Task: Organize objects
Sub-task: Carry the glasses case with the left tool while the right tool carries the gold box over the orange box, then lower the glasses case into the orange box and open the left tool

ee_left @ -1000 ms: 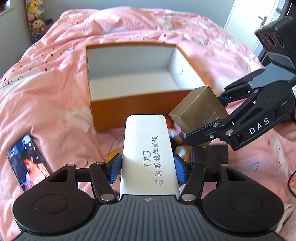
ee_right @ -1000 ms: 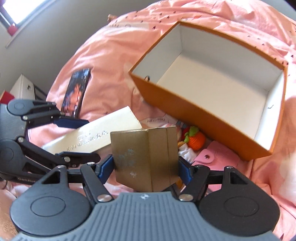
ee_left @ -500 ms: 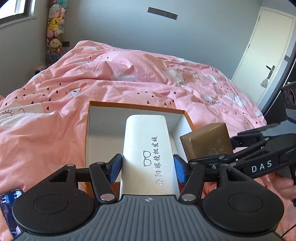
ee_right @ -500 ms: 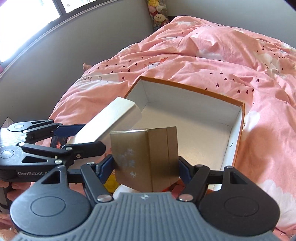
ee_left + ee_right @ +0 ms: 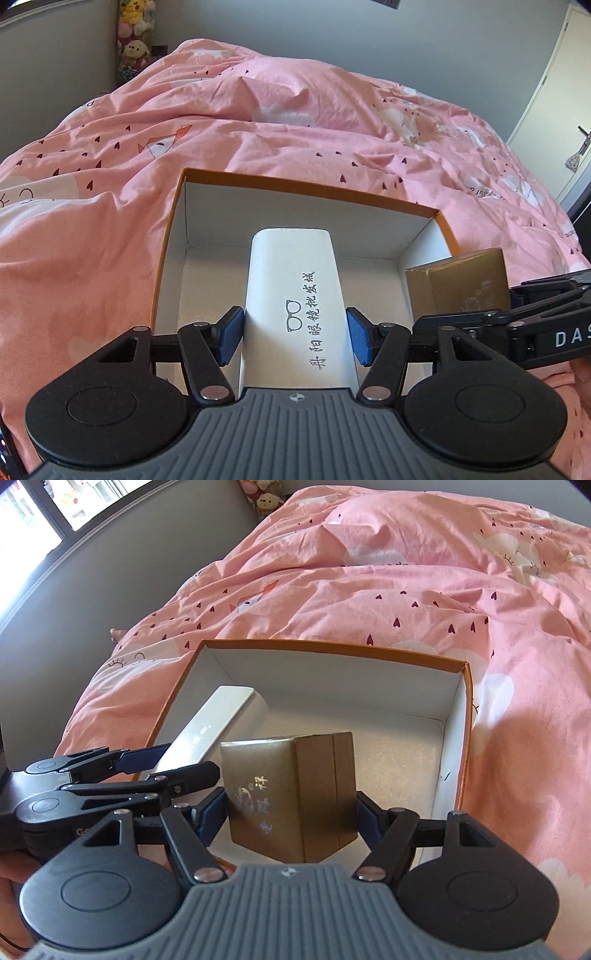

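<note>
Two hand-held grippers hover over the orange box (image 5: 173, 236); left hand-held gripper (image 5: 295, 334) clamps the white case (image 5: 291, 280), right hand-held gripper (image 5: 291, 812) clamps the gold box (image 5: 295, 794); next, I judge, lower and release inside.

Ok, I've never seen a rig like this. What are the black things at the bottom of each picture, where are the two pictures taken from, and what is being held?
There is no robot here. A person holds a hand-held claw in each hand, and each has a camera that looks forward along its two fingers.

The left wrist view shows the left claw clamped on a long white case with a glasses symbol printed on it. The right wrist view shows the right claw clamped on a gold box. Each claw also shows at the side of the other's picture.

Both items hang over an open orange box with a white inside, which rests on a bed with a pink quilt. Nothing else shows inside the box.
</note>
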Demonstrator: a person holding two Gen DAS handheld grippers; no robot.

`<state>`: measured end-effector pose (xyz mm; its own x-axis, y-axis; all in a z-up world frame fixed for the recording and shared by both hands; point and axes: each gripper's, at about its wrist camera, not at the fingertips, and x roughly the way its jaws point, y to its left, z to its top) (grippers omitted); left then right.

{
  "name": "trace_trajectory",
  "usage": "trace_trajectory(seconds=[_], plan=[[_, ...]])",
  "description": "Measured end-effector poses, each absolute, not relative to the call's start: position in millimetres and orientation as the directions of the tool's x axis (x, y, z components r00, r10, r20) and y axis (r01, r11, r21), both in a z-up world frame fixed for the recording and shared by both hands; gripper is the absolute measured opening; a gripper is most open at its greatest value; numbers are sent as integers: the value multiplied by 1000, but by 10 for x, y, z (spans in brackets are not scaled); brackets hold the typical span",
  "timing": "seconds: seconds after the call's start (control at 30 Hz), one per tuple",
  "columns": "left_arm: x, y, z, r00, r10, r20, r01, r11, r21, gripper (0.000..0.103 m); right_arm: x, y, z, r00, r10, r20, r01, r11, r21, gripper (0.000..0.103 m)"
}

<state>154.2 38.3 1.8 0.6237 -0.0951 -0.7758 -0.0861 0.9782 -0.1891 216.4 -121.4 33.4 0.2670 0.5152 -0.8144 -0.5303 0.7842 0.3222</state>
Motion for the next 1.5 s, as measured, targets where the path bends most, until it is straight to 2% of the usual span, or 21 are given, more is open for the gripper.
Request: trace_trajectory(seconds=[0.47,0.7,0.97,1.27,1.4,1.5], plan=[[1799,167,-485,498,80,-864,-48,997,65,68,2470,-1114,-145,180,501,-846,-490,792,364,73],[1820,112,-523,462,131,-877,-39,991,127,68,2527,-1063,-305,145,500,-854,-477,792,382,73],[1842,99,-555,456,143,-878,-38,989,142,71,2543,-1057,-340,132,503,-854,-470,790,393,73],[1851,173,-569,460,97,-883,-8,994,106,73,2555,-1059,-344,123,503,-856,-462,792,399,73],[1833,226,-528,458,37,-888,15,999,49,78,2565,-1032,-350,117,497,-860,-465,793,395,73],[1823,290,-487,457,-24,-889,32,999,-11,77,2581,-1007,-360,112,492,-864,-462,795,393,73]])
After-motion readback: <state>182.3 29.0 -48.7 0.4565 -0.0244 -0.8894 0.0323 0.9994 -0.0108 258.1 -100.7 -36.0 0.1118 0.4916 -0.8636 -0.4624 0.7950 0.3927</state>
